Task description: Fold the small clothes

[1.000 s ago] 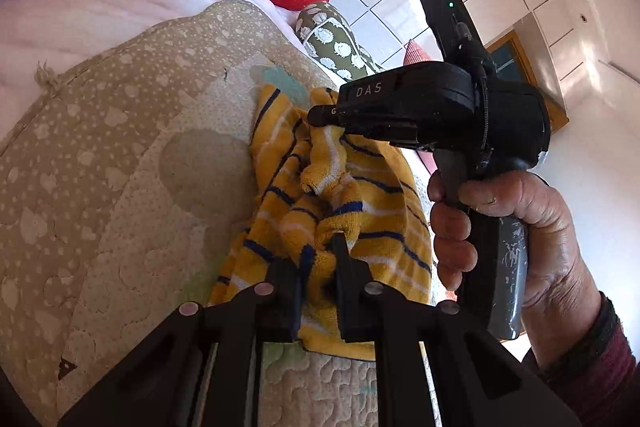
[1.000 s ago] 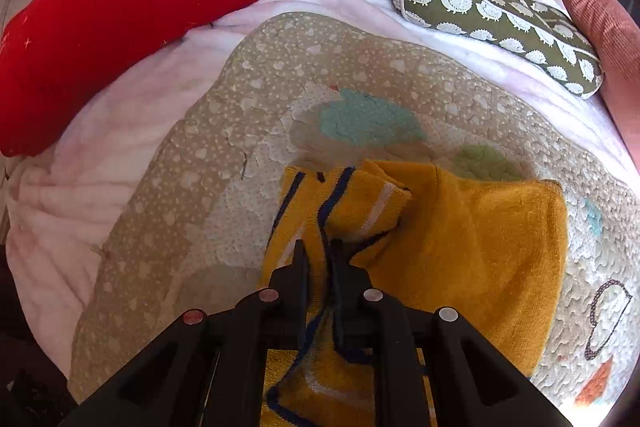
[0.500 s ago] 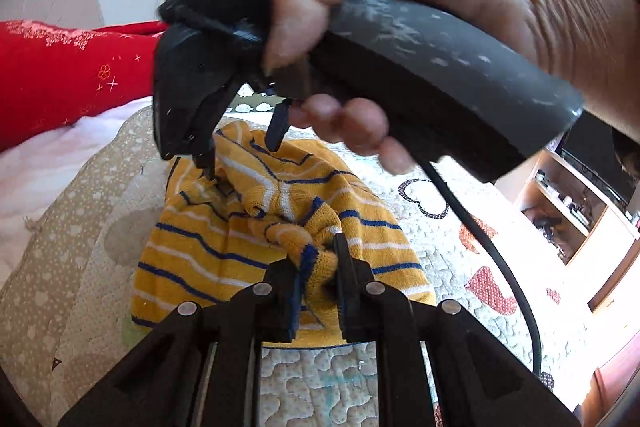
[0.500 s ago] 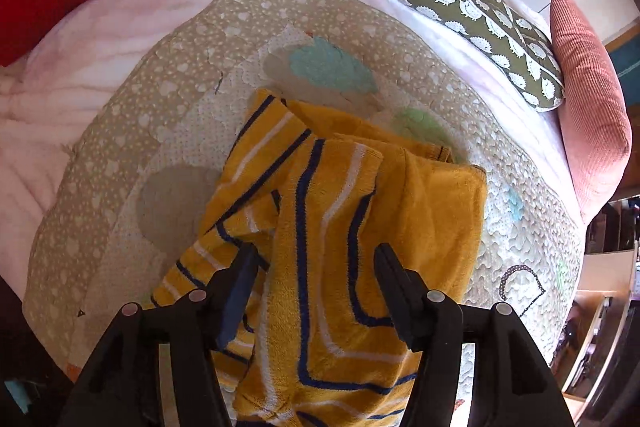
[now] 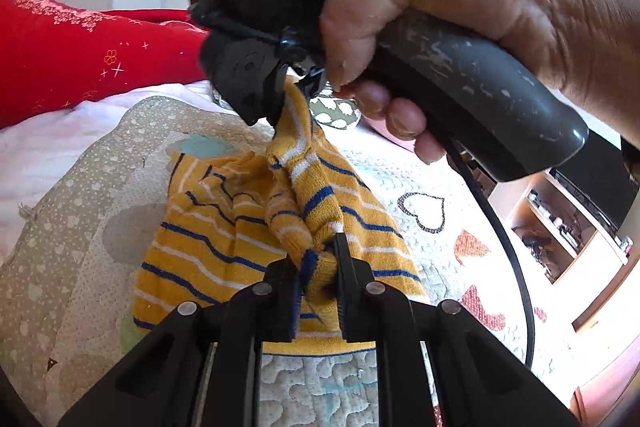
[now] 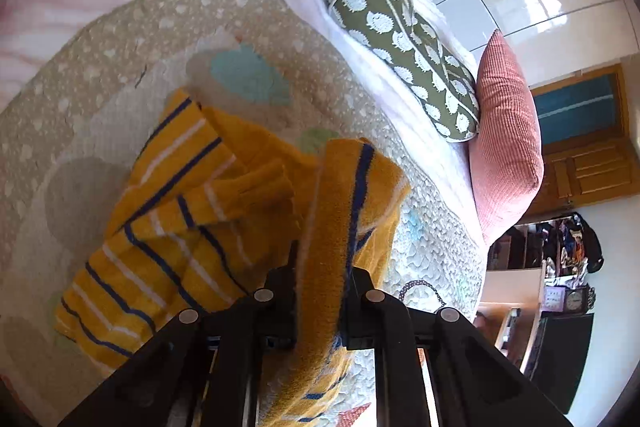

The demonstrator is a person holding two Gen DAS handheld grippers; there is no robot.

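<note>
Half a second ago the right gripper point(image 6: 320, 291) stood with its fingers spread wide above the yellow striped garment point(image 5: 224, 235); now they are clenched on a raised band of that cloth, which runs up between them in the right wrist view. A second ago the same fingers were already pinching cloth — so this reads as a let-go and a fresh grab at a new spot. The left gripper point(image 5: 318, 267) has kept its hold throughout, fingers closed on a bunched navy-edged hem.

Seen from the left wrist, the right gripper point(image 5: 280, 87) hangs above the garment with a strip of cloth drawn up taut from the heap, the right hand point(image 5: 480, 27) wrapped round its handle.

The garment lies on the quilted mat point(image 6: 120, 39) spread over the bed, near the mat's rounded edge on the side of the red pillow point(image 5: 92, 55), part flat and part lifted between the two grips. With both holds made, my judgement is that the fold itself is about to start — the lifted part looks ready to be carried across the flat part. The cloth is rumpled between the grips, so a crooked fold is the risk.
</note>
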